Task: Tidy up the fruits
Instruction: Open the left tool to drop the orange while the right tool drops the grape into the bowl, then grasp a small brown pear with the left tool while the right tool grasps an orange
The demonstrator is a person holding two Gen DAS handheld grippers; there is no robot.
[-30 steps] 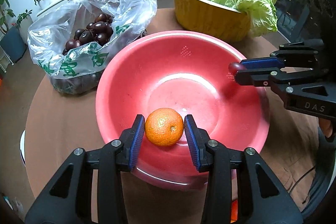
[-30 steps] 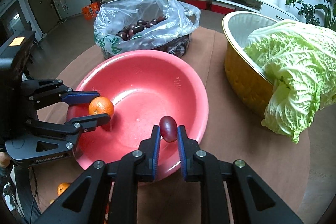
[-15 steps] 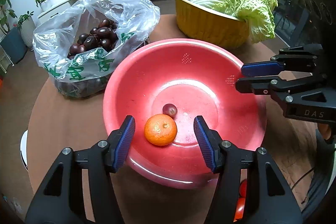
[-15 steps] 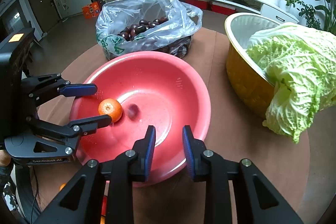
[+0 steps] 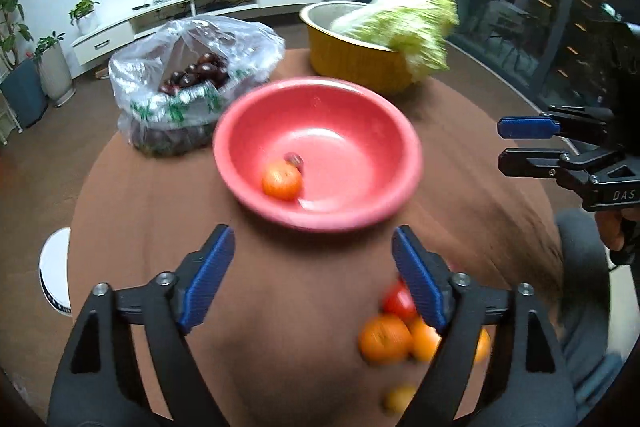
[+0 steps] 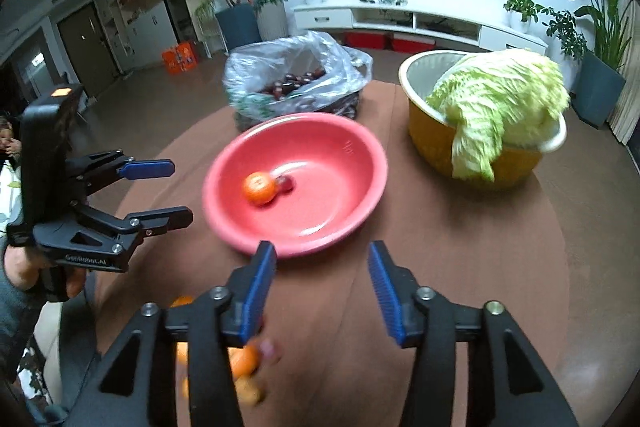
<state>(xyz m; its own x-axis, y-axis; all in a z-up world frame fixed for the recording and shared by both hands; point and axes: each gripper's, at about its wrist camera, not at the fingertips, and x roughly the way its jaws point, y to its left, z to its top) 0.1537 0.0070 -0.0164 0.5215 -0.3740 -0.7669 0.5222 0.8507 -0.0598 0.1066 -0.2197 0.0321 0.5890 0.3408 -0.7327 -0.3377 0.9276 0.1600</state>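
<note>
1. L gripper [image 5: 312, 267]: jaws just been opening, wide apart, nothing btwn; near side of red bowl [image 5: 360, 215].
2. R gripper [image 6: 322, 283]: same, jaws just opened, empty.
3. Orange [image 5: 281, 182] + plum [image 5: 293, 159] touching, inside bowl.
4. Loose fruit pile [image 5: 394, 335] nearer than bowl.

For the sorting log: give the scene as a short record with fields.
bowl: red, on brown table
in bowl: one orange touching one small dark fruit
bag: holds dark fruits, behind bowl
yellow basin: holds cabbage
loose fruit: pile at near table edge
left gripper: jaws just opening, empty
right gripper: jaws just opening, empty
</note>
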